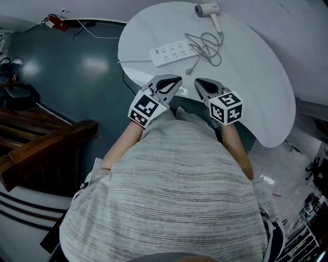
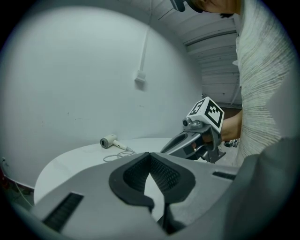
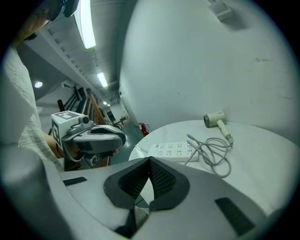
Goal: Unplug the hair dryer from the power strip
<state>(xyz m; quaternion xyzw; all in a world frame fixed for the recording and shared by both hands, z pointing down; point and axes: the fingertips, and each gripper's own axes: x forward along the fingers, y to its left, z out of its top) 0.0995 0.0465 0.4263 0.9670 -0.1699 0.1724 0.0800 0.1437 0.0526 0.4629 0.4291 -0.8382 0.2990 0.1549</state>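
Observation:
A white hair dryer (image 1: 207, 9) lies at the far side of the round white table (image 1: 266, 77); it also shows in the left gripper view (image 2: 108, 141) and the right gripper view (image 3: 214, 119). Its grey cord (image 1: 209, 47) lies coiled beside the white power strip (image 1: 173, 52). The plug (image 1: 190, 70) seems to lie on the table just in front of the strip. My left gripper (image 1: 177, 80) and right gripper (image 1: 198, 82) hang side by side over the table's near edge, both shut and empty, well short of the strip (image 3: 173, 150).
Dark green floor lies left of the table. A wooden bench (image 1: 46, 143) stands at the left and a red fire extinguisher (image 1: 54, 21) at the far left. The strip's own white lead (image 1: 134, 61) runs off the table's left edge. A pale wall rises behind the table.

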